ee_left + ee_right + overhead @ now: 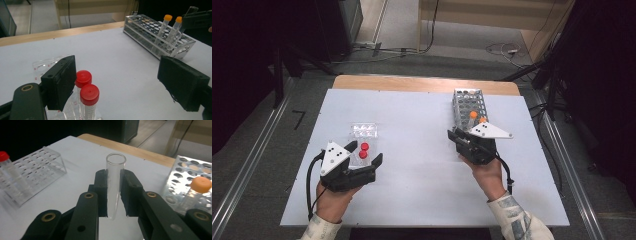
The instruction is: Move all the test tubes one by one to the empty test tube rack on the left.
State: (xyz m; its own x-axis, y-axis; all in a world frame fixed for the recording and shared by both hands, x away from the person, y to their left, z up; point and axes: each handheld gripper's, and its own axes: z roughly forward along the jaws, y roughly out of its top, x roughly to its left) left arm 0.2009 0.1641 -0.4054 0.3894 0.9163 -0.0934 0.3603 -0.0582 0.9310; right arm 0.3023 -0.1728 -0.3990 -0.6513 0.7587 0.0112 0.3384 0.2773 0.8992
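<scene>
The right gripper [113, 192] has its jaws clenched on a clear uncapped glass tube [114, 185], which stands upright between them with its open mouth above the jaw tops. In the high view this gripper [462, 137] sits at the near end of the metal rack [468, 106] on the right side of the table [422, 190]. Two orange-capped tubes [166, 26] lean in that rack. The left gripper [117, 82] rests with jaws released and wide apart, its left jaw just beside two red-capped tubes [86, 90] in a clear plastic rack [32, 176] on the left.
</scene>
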